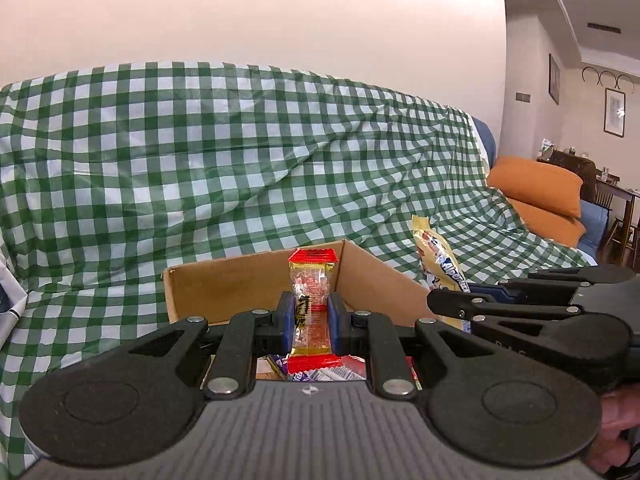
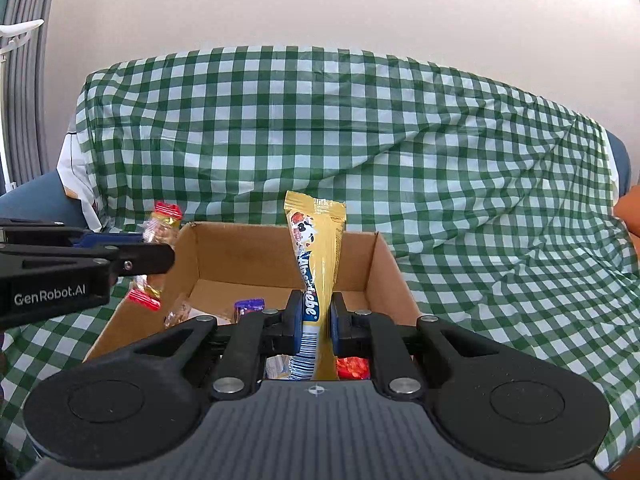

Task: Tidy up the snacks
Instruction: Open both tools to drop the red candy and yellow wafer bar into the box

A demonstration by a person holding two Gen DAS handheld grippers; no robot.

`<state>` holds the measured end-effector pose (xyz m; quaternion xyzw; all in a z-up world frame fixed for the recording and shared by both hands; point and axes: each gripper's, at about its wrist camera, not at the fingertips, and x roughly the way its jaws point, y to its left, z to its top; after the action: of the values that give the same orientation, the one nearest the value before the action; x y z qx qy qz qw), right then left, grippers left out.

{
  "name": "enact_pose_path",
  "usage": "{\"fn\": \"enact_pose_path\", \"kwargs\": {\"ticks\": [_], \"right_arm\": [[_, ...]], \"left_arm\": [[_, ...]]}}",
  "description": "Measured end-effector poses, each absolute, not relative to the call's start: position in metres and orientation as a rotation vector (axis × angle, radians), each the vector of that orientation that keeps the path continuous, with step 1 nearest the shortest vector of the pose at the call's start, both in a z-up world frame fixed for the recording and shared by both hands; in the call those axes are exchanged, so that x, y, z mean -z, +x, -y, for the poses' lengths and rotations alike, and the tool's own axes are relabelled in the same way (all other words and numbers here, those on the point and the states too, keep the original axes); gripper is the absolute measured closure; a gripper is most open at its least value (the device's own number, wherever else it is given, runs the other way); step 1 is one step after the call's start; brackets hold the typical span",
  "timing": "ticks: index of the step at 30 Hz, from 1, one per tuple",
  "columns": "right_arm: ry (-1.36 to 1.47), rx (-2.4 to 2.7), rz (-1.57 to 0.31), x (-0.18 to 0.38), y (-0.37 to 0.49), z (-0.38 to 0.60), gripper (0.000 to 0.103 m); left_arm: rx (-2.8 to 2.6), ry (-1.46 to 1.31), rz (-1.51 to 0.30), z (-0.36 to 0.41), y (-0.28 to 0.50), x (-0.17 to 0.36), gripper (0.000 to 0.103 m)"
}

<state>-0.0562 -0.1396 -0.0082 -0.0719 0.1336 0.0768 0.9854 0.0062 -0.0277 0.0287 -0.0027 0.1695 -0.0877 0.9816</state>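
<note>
**Two hand-held grippers, each clamping one snack above an open cardboard box on a checked cloth.**

The left gripper (image 1: 311,322) is closed on a red-ended clear snack packet (image 1: 312,300), gripped at mid-length; the packet's long axis runs forward along the fingers, its far red seal toward the box's back wall. Seen from the right wrist view, the same packet (image 2: 154,256) stands nearly upright, slightly tilted, over the box's left wall. The right gripper (image 2: 314,320) is closed on a yellow stick pack (image 2: 316,264), held near its barcode end; its long axis points forward and up, crimped end uppermost, above the cardboard box (image 2: 280,252). Other wrapped snacks, including a purple wrapper (image 2: 249,306), lie on the box floor. The box rests on a green-and-white checked cloth (image 2: 440,160).
</note>
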Motion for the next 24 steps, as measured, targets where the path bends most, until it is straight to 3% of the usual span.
{"fn": "enact_pose_path", "kwargs": {"ticks": [2,3,4,5,7,9,13,19,24], "right_arm": [[-0.146,-0.148,-0.257,0.007,-0.056,0.139,0.089],[-0.144,-0.147,-0.254,0.007,-0.057,0.14,0.089],[-0.142,-0.144,-0.252,0.007,-0.056,0.14,0.087],[-0.142,-0.137,-0.253,0.007,-0.055,0.14,0.083],[-0.144,-0.129,-0.271,0.008,-0.053,0.14,0.063],[-0.143,-0.126,-0.279,0.009,-0.052,0.14,0.063],[-0.144,-0.112,-0.282,0.009,-0.052,0.142,0.047],[-0.118,-0.112,-0.296,0.008,-0.058,0.148,0.014],[-0.115,-0.084,-0.3,0.005,-0.072,0.155,0.001]], "left_arm": [[0.196,-0.024,-0.35,0.026,0.006,-0.028,0.083],[0.211,-0.039,-0.36,0.025,0.007,-0.028,0.076],[0.21,-0.047,-0.363,0.024,0.008,-0.027,0.062],[0.199,-0.05,-0.359,0.023,0.008,-0.026,0.058],[0.188,-0.052,-0.355,0.022,0.009,-0.027,0.056],[0.184,-0.066,-0.358,0.019,0.009,-0.028,0.054],[0.173,-0.046,-0.335,0.02,0.003,-0.03,0.03],[0.147,0.035,-0.352,0.034,-0.015,-0.028,0.023],[0.165,0.051,-0.431,0.039,-0.022,-0.03,0.006]]}}
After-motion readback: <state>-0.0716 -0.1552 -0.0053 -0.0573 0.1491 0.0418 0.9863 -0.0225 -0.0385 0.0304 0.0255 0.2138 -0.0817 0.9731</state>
